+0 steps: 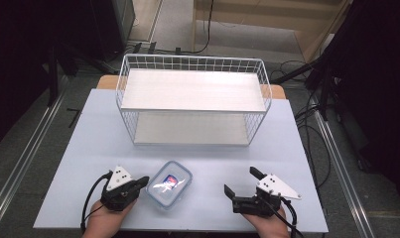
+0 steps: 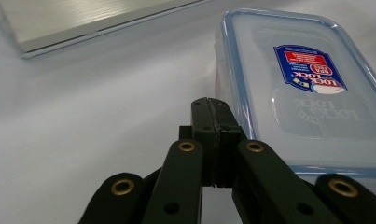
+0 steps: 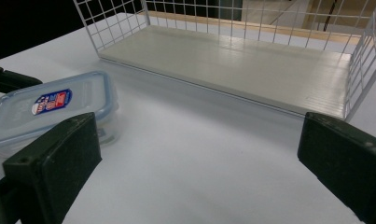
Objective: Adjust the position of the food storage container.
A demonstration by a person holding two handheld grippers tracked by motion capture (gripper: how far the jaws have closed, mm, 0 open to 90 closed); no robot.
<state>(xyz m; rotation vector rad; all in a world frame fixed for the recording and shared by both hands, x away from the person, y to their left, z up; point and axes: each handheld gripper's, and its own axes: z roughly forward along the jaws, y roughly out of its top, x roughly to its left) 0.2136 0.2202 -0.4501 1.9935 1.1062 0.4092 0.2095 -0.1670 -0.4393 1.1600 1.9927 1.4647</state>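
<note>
We find a clear plastic food container [image 1: 169, 184] with a blue-rimmed lid lying flat on the pale tabletop [image 1: 88, 144], near the front edge and between the two grippers. Its lid carries a red and blue label [image 2: 309, 68], readable in the left gripper view as a Lock & Lock brand mark.

The left gripper [image 1: 144, 180], held in the person's left hand [image 1: 104, 220], sits at the container's left side, its tip at or just beside the container's edge; we cannot tell whether it touches. In the left gripper view its jaws are pressed together with nothing between them, and the container wall stands just to their right.

The right gripper [image 1: 242, 182], held in the right hand [image 1: 269, 225], lies well apart from the container, to its right. Its jaws stand wide apart and hold nothing; in the right gripper view the container [image 3: 50, 109] appears beyond the left-hand jaw.

Behind the container, toward the far side of the tabletop, stands a white wire rack [image 1: 192, 99] with two pale shelf boards, an upper and a lower one, both bare
</note>
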